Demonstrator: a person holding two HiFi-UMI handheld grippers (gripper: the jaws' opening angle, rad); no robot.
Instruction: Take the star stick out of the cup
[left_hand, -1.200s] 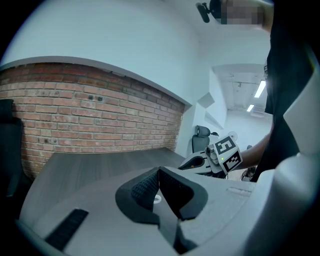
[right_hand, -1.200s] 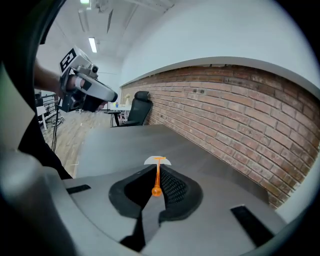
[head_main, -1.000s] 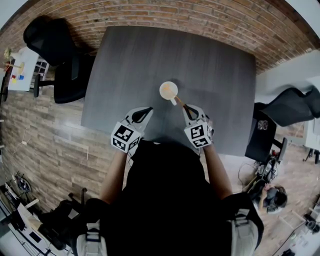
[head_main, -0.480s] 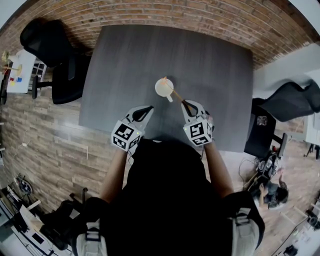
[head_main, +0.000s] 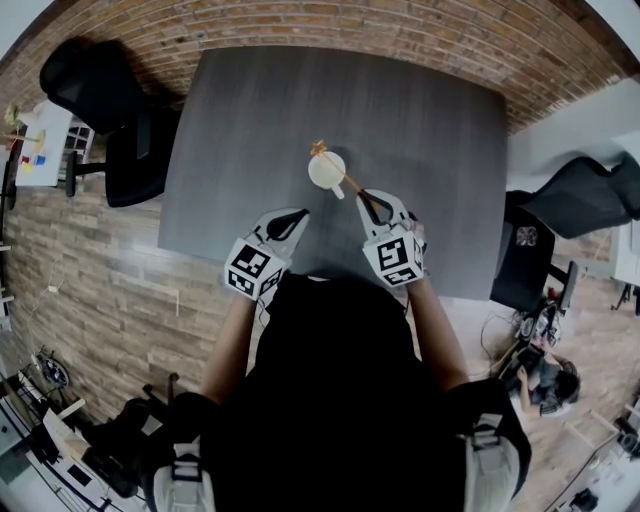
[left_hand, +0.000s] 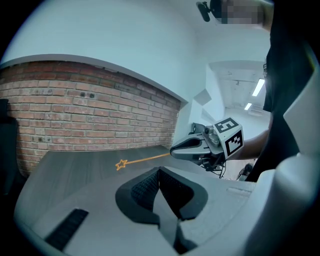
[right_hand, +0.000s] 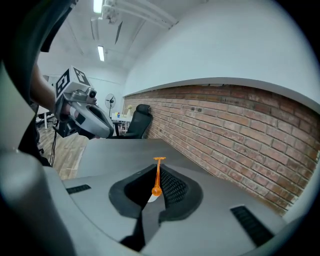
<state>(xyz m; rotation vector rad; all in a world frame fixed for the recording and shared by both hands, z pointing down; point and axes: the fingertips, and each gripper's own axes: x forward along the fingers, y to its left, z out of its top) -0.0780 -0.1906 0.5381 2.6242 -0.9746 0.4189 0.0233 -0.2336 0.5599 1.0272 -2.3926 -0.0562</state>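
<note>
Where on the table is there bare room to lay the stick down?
The table is bare from the cup back to the brick wall, and on both sides of it. Crowded only at the near edge: left gripper, right gripper holding the stick.

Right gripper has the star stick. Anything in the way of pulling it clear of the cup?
Nothing visible blocks it. The right gripper clamps the star stick, which runs nearly level across the cup; the left gripper is shut, off to the side.
</note>
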